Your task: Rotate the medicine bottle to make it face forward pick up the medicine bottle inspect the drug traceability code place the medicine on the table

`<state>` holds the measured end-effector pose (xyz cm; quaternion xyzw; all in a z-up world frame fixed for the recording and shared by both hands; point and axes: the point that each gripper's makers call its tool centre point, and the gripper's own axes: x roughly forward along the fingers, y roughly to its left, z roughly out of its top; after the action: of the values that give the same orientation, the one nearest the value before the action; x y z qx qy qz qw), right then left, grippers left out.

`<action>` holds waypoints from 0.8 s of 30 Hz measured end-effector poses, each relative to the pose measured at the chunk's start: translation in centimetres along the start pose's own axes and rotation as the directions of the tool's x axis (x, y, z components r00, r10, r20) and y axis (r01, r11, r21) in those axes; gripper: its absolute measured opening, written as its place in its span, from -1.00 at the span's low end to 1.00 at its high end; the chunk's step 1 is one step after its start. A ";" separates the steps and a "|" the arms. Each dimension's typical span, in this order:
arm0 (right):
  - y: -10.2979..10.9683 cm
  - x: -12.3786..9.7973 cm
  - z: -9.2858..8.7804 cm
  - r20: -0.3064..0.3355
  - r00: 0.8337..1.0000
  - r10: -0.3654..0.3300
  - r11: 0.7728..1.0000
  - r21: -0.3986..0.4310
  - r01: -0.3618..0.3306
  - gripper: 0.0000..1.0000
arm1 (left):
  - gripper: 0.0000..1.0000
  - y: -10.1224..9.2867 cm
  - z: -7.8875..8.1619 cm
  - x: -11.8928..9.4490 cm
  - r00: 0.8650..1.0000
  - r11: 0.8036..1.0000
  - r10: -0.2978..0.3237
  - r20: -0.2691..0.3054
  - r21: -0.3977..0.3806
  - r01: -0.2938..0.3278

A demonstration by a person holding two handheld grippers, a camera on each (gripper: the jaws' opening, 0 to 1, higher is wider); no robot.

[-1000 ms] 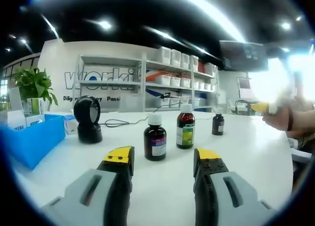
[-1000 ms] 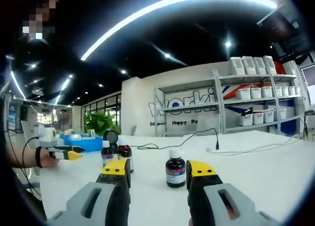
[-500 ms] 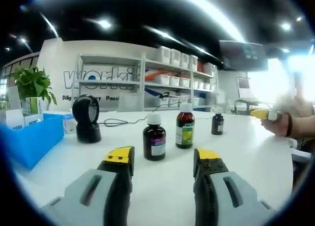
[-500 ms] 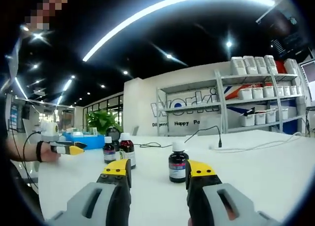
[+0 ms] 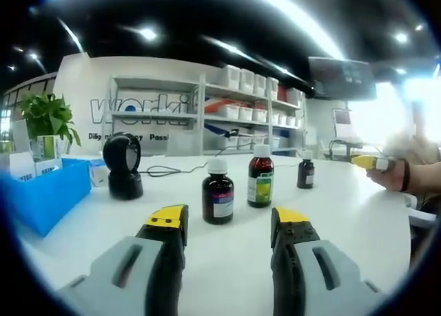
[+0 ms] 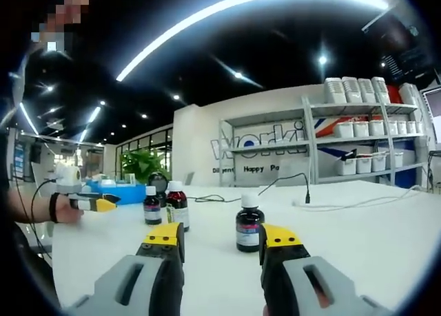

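Three brown medicine bottles with white caps stand on the white table (image 5: 344,213): a squat one (image 5: 218,192), a taller one with a green-yellow label (image 5: 260,177) and a small one (image 5: 305,170) farther back. My left gripper (image 5: 229,219) is open and empty, just short of the squat bottle. In the right gripper view the small bottle (image 6: 249,223) stands upright just beyond my open, empty right gripper (image 6: 219,235). The other two bottles (image 6: 152,206) (image 6: 176,204) stand to its left. A hand holds the left gripper (image 6: 103,204) at the far left there, and the right gripper (image 5: 358,160) at the far right of the left view.
A black scanner on a stand (image 5: 122,166) and a blue bin (image 5: 41,192) with boxes sit at the left, with a potted plant (image 5: 47,120) behind. A black cable (image 6: 303,192) runs across the far table. Shelves with white bins (image 6: 358,137) line the back wall.
The right gripper's view has drawn slightly closer to the small bottle. The left view has barely shifted. The bottles stand where they were.
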<state>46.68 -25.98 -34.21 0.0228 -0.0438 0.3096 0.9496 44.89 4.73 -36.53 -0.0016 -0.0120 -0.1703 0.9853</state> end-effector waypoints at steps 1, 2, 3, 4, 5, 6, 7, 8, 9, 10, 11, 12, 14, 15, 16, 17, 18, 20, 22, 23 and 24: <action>0.0 0.0 0.0 0.000 1.000 -0.001 1.000 -0.002 0.001 -0.23 | -0.22 -0.1 -0.1 0.1 1.000 1.000 -0.003 -0.003 0.002 0.003; -0.1 0.0 0.0 0.003 1.000 -0.003 1.000 -0.002 0.003 -0.23 | -0.22 -0.1 -0.1 0.2 1.000 1.000 -0.008 -0.004 0.004 0.008; -0.1 0.0 0.1 0.006 1.000 -0.004 1.000 0.001 0.004 -0.23 | -0.22 -0.3 -0.1 0.2 1.000 1.000 -0.012 -0.003 0.009 0.012; -0.2 -0.1 0.1 0.006 1.000 -0.005 1.000 0.003 0.005 -0.22 | -0.22 -0.4 0.0 0.2 1.000 1.000 -0.013 -0.003 0.013 0.013; -0.2 -0.1 0.1 0.005 1.000 -0.006 1.000 0.005 0.006 -0.22 | -0.22 -0.3 0.0 0.1 1.000 1.000 -0.012 -0.001 0.016 0.012; -0.2 -0.1 0.1 0.005 1.000 -0.006 1.000 0.007 0.006 -0.22 | -0.22 -0.2 0.1 0.1 1.000 1.000 -0.010 0.002 0.016 0.010; -0.3 0.0 0.0 0.001 1.000 -0.006 1.000 0.007 0.006 -0.22 | -0.22 -0.1 0.1 0.1 1.000 1.000 -0.006 0.004 0.014 0.006; -0.3 0.0 -0.1 -0.003 1.000 -0.006 1.000 0.006 0.006 -0.22 | -0.22 0.1 0.1 0.1 1.000 1.000 -0.002 0.005 0.009 0.002; -0.3 0.0 -0.1 -0.004 1.000 -0.008 1.000 0.006 0.008 -0.22 | -0.22 0.1 0.1 0.0 1.000 1.000 0.002 0.006 0.005 -0.002; -0.3 0.1 -0.2 -0.009 1.000 -0.008 1.000 0.010 0.008 -0.22 | -0.22 0.2 0.2 0.0 1.000 1.000 0.003 0.008 0.000 -0.003; -0.2 0.1 -0.2 -0.011 1.000 -0.004 1.000 0.008 0.005 -0.22 | -0.22 0.1 0.2 0.0 1.000 1.000 0.004 0.009 -0.002 -0.004; -0.2 0.1 -0.2 -0.009 1.000 -0.004 1.000 0.005 0.004 -0.22 | -0.22 0.1 0.2 0.0 1.000 1.000 0.003 0.010 -0.001 -0.003; -0.1 0.1 -0.2 -0.009 1.000 -0.003 1.000 0.002 0.003 -0.23 | -0.22 0.1 0.2 0.0 1.000 1.000 0.003 0.011 0.001 -0.003; -0.1 0.1 -0.2 -0.008 1.000 -0.004 1.000 0.000 0.004 -0.24 | -0.22 0.0 0.2 0.0 1.000 1.000 0.002 0.011 0.002 -0.002; -0.1 0.1 -0.3 -0.015 1.000 -0.004 1.000 -0.013 0.003 -0.27 | -0.22 0.0 0.3 0.0 1.000 1.000 0.001 0.014 0.001 -0.001; -0.1 0.2 -0.3 -0.017 1.000 -0.005 1.000 -0.012 0.005 -0.27 | -0.22 0.1 0.4 0.0 1.000 1.000 0.000 0.020 -0.003 0.000; 0.0 0.2 -0.3 -0.018 1.000 -0.001 1.000 -0.012 0.000 -0.26 | -0.22 0.1 0.5 -0.1 1.000 1.000 -0.001 0.024 -0.007 0.001; 0.1 0.3 -0.3 -0.018 1.000 0.007 1.000 -0.006 -0.007 -0.23 | -0.22 -0.1 0.6 -0.2 1.000 1.000 -0.003 0.029 -0.012 0.003; -0.1 0.2 -0.2 -0.014 1.000 0.012 1.000 0.018 -0.012 -0.21 | -0.22 -0.3 0.5 -0.2 1.000 1.000 -0.007 0.027 -0.010 0.007; -0.2 0.2 -0.2 -0.016 1.000 0.012 1.000 0.023 -0.012 -0.20 | -0.22 -0.4 0.5 -0.2 1.000 1.000 -0.010 0.024 -0.007 0.010; -0.3 0.2 -0.2 -0.016 1.000 0.010 1.000 0.027 -0.009 -0.20 | -0.22 -0.5 0.4 -0.2 1.000 1.000 -0.011 0.021 -0.003 0.011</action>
<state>47.05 -26.09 -34.37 0.0326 -0.0321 0.3147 0.9481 44.58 4.33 -36.10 -0.0049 -0.0221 -0.1759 0.9842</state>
